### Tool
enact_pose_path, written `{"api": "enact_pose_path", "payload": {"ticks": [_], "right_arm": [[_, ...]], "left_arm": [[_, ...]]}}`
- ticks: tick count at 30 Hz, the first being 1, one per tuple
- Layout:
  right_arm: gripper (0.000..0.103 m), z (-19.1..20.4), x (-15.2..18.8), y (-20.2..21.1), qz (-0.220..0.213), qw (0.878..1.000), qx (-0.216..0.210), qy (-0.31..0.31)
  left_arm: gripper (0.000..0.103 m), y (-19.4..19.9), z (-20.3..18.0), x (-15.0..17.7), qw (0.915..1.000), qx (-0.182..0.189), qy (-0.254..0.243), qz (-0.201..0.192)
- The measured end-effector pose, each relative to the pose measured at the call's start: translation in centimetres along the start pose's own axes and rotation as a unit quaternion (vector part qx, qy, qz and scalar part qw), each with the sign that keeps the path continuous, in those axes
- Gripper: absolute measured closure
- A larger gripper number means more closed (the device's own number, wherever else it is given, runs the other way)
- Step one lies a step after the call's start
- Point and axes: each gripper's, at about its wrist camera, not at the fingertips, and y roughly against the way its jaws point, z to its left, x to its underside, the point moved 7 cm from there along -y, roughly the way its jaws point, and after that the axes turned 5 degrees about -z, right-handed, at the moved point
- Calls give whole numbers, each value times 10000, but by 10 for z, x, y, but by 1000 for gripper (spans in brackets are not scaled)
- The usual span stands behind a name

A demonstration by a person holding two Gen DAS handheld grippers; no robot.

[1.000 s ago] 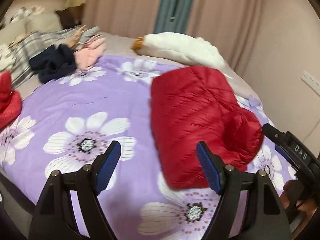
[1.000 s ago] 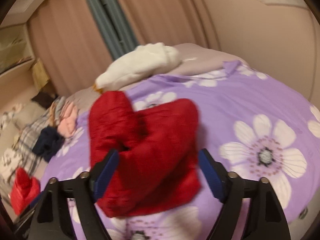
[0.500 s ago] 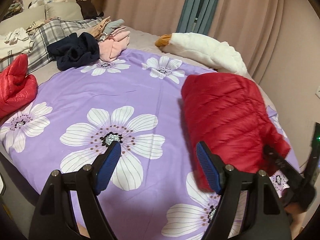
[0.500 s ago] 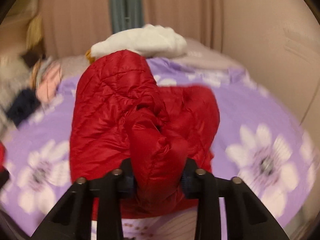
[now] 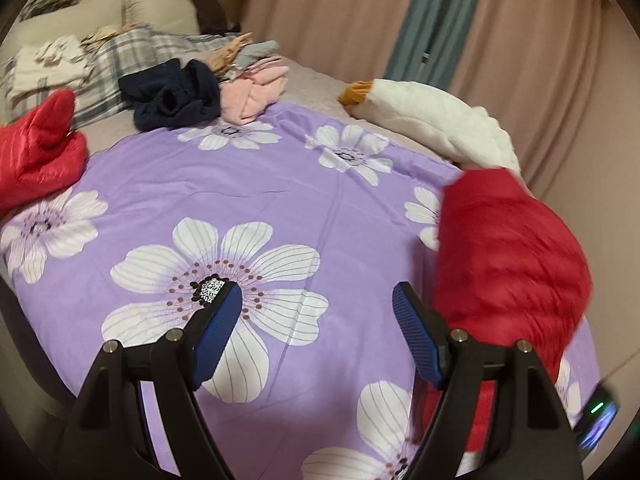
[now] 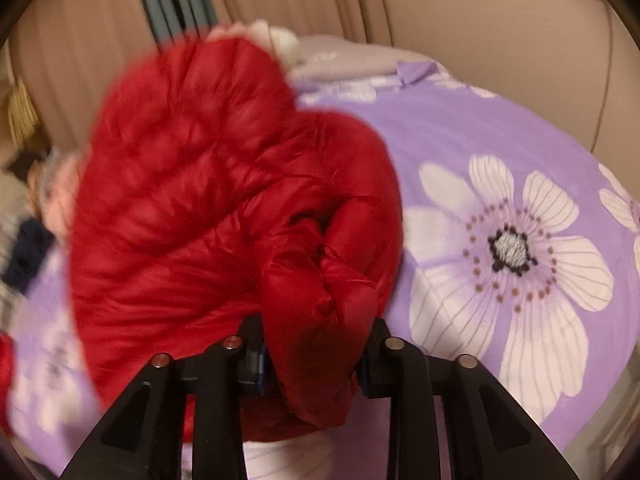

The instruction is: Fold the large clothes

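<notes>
From the left wrist camera, the left gripper (image 5: 318, 312) hangs over the purple floral bedspread (image 5: 248, 184) with its blue-padded fingers (image 5: 218, 332) spread wide and nothing between them; below them lies only a big white printed flower. The red puffer jacket (image 5: 508, 248) sits bunched at the right side of the bed, just beyond the right-hand finger, its surface blurred, its lower edge running behind the gripper's frame. At the far end of the bed a white plush toy with an orange tip (image 5: 432, 120) lies just behind the jacket. Further left, at the head of the bed, a dark navy garment (image 5: 176, 96) and a pink garment (image 5: 256, 92) lie side by side and touching, with a plaid blanket (image 5: 120, 56) behind them, and a second red padded piece (image 5: 40, 152) rests at the left edge of the spread. Pink curtains (image 5: 340, 12) cover the back wall. From the right wrist camera, the right gripper (image 6: 316, 352) is closed narrow on a thick fold of the red puffer jacket (image 6: 208, 184), the fabric bulging out between and above the fingers. The jacket fills the left and middle of this view and looks raised toward the camera, smeared by blur. To its right the bedspread (image 6: 512, 248) lies flat, showing another large white flower.
</notes>
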Motion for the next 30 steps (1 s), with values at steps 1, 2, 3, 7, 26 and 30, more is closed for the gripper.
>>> {"api": "enact_pose_path", "payload": {"ticks": [1, 2, 3, 7, 26, 30], "right_arm": [[70, 3, 2, -3, -91, 9997, 133, 180], [70, 8, 5, -5, -208, 9985, 296, 405], [70, 13, 6, -6, -307, 9969, 453, 565], [70, 18, 7, -5, -471, 9958, 476, 624], [64, 10, -10, -16, -222, 9993, -225, 177], [64, 8, -13, -19, -274, 9994, -196, 88]], "left_arm": [[26, -2, 1, 1, 10000, -13, 86, 21], [26, -4, 1, 1, 9999, 0, 138, 42], [26, -6, 1, 1, 9998, 3, 165, 54], [26, -13, 3, 2, 9998, -39, 134, 174], [24, -11, -7, 4, 9995, 122, 150, 251], [24, -8, -10, 4, 9993, 223, 171, 233]]}}
